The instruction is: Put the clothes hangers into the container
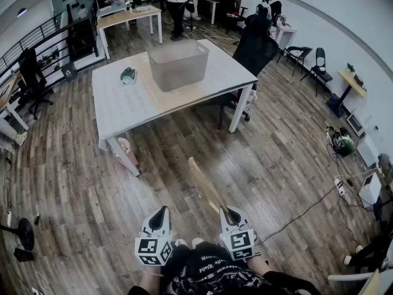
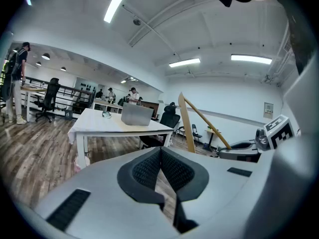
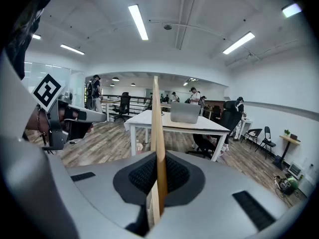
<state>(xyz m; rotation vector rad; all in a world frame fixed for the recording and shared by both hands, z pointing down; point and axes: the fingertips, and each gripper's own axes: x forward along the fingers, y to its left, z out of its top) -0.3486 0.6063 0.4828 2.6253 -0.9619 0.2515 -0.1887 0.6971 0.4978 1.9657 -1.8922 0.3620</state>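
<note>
left gripper (image 1: 162, 211): lower centre of frame, tipped slightly down, jaws together, empty | right gripper (image 1: 228, 214): just beside it, tipped down, jaws clamped on hanger (image 1: 204, 185)

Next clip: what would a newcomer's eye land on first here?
The wooden clothes hanger clamped in the right gripper, jutting forward low in the head view. Next, the translucent container standing on the white table further ahead. The left gripper is shut with nothing in it.
</note>
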